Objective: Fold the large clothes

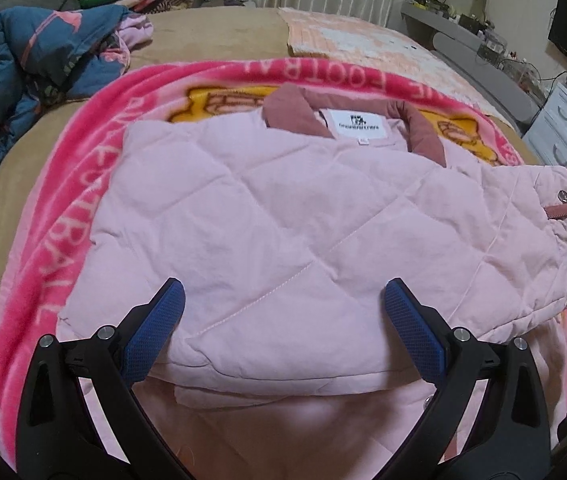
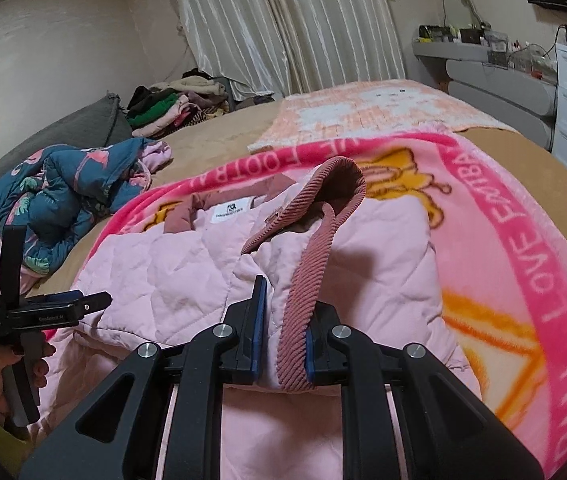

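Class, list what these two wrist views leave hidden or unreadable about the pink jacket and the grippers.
- Left wrist view: the pink jacket near hem is covered by the open left gripper.
- Left wrist view: the label print is too small.
- Right wrist view: the right gripper, shut on the ribbed trim, hides the fabric beneath.

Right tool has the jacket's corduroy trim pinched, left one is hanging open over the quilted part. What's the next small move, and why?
Probably lower the open left tool onto the near edge of the pink quilted jacket and close on it. The right tool is shut on the corduroy trim, so only one side of the jacket is held; a second grip should let both hands lift and fold it evenly over the pink blanket.
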A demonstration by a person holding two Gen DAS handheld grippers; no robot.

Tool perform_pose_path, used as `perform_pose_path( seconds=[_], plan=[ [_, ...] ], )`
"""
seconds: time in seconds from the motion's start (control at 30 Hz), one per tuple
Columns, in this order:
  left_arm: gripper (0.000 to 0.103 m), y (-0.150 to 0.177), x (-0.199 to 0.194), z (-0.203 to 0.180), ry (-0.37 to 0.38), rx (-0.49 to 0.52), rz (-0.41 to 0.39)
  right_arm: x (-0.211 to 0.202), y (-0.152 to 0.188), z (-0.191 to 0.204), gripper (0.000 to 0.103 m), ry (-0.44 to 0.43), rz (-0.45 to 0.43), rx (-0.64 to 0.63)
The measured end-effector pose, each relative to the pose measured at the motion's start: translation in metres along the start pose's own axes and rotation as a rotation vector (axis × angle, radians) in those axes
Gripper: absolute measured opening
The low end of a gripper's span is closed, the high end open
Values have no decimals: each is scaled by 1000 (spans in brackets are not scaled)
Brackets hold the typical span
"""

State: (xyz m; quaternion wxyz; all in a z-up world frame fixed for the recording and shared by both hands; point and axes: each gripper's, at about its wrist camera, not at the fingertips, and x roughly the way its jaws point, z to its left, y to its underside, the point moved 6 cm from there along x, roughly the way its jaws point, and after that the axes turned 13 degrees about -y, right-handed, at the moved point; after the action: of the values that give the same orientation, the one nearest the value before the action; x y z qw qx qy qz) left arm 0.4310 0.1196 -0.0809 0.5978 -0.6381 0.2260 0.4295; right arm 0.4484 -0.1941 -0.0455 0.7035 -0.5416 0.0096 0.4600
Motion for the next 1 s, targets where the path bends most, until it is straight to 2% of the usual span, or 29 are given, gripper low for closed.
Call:
perform_pose_path(
  seconds=[0.1,0.33,0.4,0.47,0.63,1.0],
  plan=[
    [94,3,4,1,2,-1,11,3,4,-2,17,5,15,19],
    [94,8,11,-1,-14,12,22,3,8,-16,33,5,33,109],
    [94,9,12,-1,-18,12,23,2,8,-16,41,8,23,125],
    [94,10,14,-1,-23,16,25,-3,5,-17,61,19,-2,131],
    [95,12,19,-2,-26,21,35,-14,-2,-12,72,52,-41,88],
    [95,15,23,-1,-16,22,35,3,5,27,80,18,16,-33]
  ],
)
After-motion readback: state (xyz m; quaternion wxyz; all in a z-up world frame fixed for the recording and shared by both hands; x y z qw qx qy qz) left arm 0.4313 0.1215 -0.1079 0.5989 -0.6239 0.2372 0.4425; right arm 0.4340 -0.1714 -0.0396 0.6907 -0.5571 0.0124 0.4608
